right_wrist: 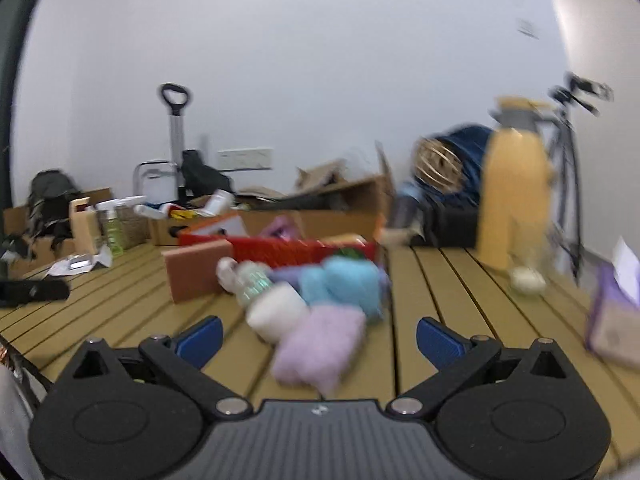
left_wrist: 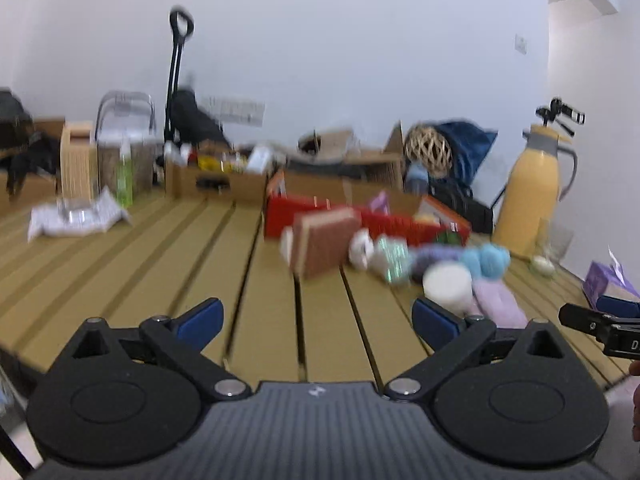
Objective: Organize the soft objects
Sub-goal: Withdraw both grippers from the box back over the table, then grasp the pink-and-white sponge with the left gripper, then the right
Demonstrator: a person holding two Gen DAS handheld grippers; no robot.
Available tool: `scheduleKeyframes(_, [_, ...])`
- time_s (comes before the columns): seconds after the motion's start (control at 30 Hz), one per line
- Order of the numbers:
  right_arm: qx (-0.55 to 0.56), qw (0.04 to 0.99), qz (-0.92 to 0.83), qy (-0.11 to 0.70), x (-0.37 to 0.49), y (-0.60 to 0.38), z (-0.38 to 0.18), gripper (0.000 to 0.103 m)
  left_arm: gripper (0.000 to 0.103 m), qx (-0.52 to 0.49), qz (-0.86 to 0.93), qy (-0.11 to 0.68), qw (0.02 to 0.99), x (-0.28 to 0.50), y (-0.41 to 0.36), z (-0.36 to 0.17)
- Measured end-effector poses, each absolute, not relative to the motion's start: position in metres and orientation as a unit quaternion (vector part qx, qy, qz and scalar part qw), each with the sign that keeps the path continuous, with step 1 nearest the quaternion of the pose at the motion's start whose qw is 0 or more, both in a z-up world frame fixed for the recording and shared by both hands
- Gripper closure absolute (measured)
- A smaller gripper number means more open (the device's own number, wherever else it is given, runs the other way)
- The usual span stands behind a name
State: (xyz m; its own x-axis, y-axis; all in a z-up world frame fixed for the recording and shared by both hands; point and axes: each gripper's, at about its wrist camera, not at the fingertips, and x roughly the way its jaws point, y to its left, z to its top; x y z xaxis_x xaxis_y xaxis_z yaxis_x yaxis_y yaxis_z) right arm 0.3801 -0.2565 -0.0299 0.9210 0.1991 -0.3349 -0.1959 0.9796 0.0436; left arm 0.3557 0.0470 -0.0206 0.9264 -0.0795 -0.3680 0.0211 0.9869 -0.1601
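Both views blurred; details of the small items uncertain.

Landmark: red box (right_wrist: 280, 246) on the slatted wooden table (right_wrist: 440, 300). The soft things lie in a loose heap just in front of it, on the near side.

- Lilac fluffy skein (right_wrist: 320, 344): nearest of the heap to the right gripper (right_wrist: 320, 334), lying between its blue fingertips (right_wrist: 438, 340) in the picture. Cannot tell if anything touches.
- White yarn roll (right_wrist: 276, 314): touching the lilac skein, toward the box.
- Light blue yarn balls (right_wrist: 344, 282): close against the box's front.
- Brown sponge block (right_wrist: 200, 274): leaning at the box's left end.

Right gripper: jaws spread wide, holding nothing.
Left gripper (left_wrist: 316, 320): jaws likewise wide apart, empty, over bare slats well out from the box's front; heap lies off to its right (left_wrist: 444, 280).

Handling, judged: all light, compressible, unlikely to be damaged. Skein will squash and may sag or shed a loop if pinched at an end; take it across the middle with a firm close. Roll looks firmer; grip across its round sides. Sponge is stiffest; pinch across its thin faces. Neighbours touch, so lifting one may drag another.
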Motion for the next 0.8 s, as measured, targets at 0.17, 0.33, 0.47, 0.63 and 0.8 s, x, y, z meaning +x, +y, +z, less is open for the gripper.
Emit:
scheduleKeyframes(0.17, [0.001,0.984,0.081,0.157,0.369,-0.259,-0.034,0.0,0.0,-0.058,-0.027,0.189,0.98,0.352,0.037,-0.024])
scheduleKeyframes(0.33, [0.043,0.962,0.124,0.24,0.38,-0.257,-0.03,0.0,0.0,-0.051,-0.027,0.195,0.979,0.362,0.032,-0.027])
scheduleKeyframes(0.47, [0.063,0.976,0.135,0.157,0.377,-0.26,-0.017,0.0,0.0,-0.048,-0.005,0.212,0.976,0.385,0.034,-0.031])
scheduleKeyframes(0.63, [0.019,0.963,0.195,0.187,0.422,-0.231,-0.011,0.0,0.0,-0.08,0.001,0.207,0.975,0.432,0.051,-0.016])
scheduleKeyframes(0.8, [0.034,0.944,0.236,0.23,0.499,-0.187,0.007,0.004,0.008,-0.162,-0.03,0.247,0.955,0.511,0.08,0.002])
